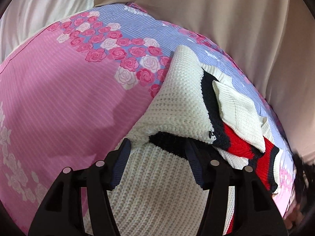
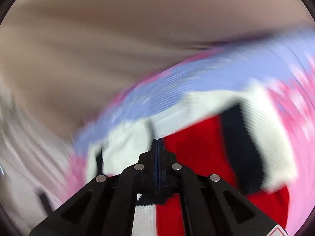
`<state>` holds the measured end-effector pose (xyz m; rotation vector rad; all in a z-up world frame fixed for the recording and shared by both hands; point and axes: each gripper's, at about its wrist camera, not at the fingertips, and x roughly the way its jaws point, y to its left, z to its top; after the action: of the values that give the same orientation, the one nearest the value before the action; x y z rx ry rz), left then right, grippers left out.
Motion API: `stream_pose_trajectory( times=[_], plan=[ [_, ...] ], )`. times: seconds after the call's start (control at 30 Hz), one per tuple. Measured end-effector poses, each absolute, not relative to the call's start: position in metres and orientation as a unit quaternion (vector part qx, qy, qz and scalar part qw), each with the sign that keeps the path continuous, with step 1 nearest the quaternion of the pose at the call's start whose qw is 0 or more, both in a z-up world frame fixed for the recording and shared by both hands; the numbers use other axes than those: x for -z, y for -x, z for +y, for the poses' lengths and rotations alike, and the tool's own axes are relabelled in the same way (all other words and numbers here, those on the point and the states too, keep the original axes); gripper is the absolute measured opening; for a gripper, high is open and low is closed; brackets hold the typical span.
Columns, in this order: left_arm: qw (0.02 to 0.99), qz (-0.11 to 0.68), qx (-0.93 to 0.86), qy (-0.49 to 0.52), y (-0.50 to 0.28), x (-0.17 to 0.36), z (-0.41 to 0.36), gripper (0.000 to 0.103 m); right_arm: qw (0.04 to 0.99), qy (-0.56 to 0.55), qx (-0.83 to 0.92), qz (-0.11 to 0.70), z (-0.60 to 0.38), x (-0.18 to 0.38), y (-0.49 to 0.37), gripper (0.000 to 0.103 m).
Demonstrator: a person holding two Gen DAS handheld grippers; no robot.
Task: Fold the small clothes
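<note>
A small knit sweater (image 1: 177,102), cream with black and red bands, lies crumpled on a pink and lilac rose-print sheet (image 1: 59,98). One cream flap is folded over its middle. My left gripper (image 1: 157,153) points down over the near end of the sweater. Its jaws stand apart with cream knit filling the gap, and the cloth spreads wider than the fingers underneath. The right wrist view is heavily blurred. There my right gripper (image 2: 157,143) has its fingers pressed together above the sweater (image 2: 196,147), with nothing seen between the tips.
Beige cloth (image 1: 236,29) hangs or lies behind the sheet, and white bedding (image 1: 39,9) sits at the back left. A dark blurred shape (image 1: 303,167) shows at the right edge of the left wrist view.
</note>
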<state>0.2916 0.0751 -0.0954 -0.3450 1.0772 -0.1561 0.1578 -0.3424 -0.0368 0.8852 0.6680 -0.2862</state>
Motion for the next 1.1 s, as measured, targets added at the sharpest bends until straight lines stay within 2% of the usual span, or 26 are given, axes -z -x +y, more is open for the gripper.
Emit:
stream_pose_trajectory(
  times=[0.07,0.1,0.17,0.23,0.27,0.3,0.37,0.5,0.53,0.57,0.6,0.67,0.8,0.9,0.97,1.03,1.1],
  plan=[
    [0.841,0.51,0.075,0.164,-0.291,0.095,0.075,0.055,0.849,-0.359,0.173,0.347,-0.344,0.039,-0.144,0.006],
    [0.842,0.51,0.075,0.162,-0.291,0.095,0.074,0.055,0.859,-0.292,0.167,0.386,-0.331,0.037,-0.153,0.009],
    [0.843,0.509,0.074,0.158,-0.289,0.095,0.074,0.055,0.875,-0.212,0.13,0.416,-0.301,0.028,-0.173,0.013],
    [0.844,0.509,0.071,0.153,-0.288,0.096,0.072,0.056,0.892,-0.121,0.076,0.428,-0.257,0.014,-0.203,0.033],
    [0.845,0.509,0.069,0.15,-0.287,0.096,0.072,0.056,0.898,-0.082,0.053,0.428,-0.237,0.01,-0.215,0.05],
    [0.845,0.509,0.067,0.148,-0.287,0.097,0.071,0.056,0.903,-0.039,0.022,0.426,-0.21,0.007,-0.231,0.054],
    [0.845,0.51,0.065,0.144,-0.287,0.096,0.069,0.056,0.901,0.001,-0.015,0.433,-0.175,0.011,-0.256,0.054],
    [0.844,0.512,0.066,0.146,-0.288,0.096,0.071,0.056,0.882,0.083,-0.029,0.463,-0.123,0.044,-0.298,0.063],
    [0.844,0.512,0.067,0.145,-0.288,0.097,0.071,0.056,0.873,0.092,-0.023,0.478,-0.12,0.057,-0.304,0.063],
    [0.844,0.512,0.068,0.143,-0.288,0.097,0.071,0.056,0.867,0.093,-0.018,0.49,-0.122,0.065,-0.306,0.057],
    [0.844,0.512,0.069,0.142,-0.288,0.097,0.072,0.056,0.867,0.074,-0.021,0.493,-0.13,0.07,-0.306,0.038],
    [0.844,0.512,0.073,0.143,-0.288,0.097,0.073,0.056,0.875,-0.03,-0.019,0.483,-0.164,0.056,-0.295,0.008],
    [0.841,0.513,0.075,0.151,-0.29,0.097,0.075,0.056,0.88,-0.277,0.042,0.384,-0.272,0.011,-0.235,0.006],
    [0.839,0.516,0.074,0.157,-0.291,0.097,0.076,0.056,0.833,-0.448,0.079,0.315,-0.351,0.016,-0.164,0.006],
    [0.839,0.516,0.075,0.158,-0.291,0.097,0.074,0.058,0.819,-0.452,0.119,0.334,-0.371,0.035,-0.136,0.007],
    [0.842,0.515,0.075,0.14,-0.29,0.098,0.068,0.058,0.803,-0.411,0.145,0.405,-0.37,0.067,-0.128,0.008],
    [0.849,0.511,0.07,0.116,-0.288,0.098,0.061,0.06,0.794,-0.408,0.142,0.428,-0.366,0.084,-0.126,0.011]
  ],
)
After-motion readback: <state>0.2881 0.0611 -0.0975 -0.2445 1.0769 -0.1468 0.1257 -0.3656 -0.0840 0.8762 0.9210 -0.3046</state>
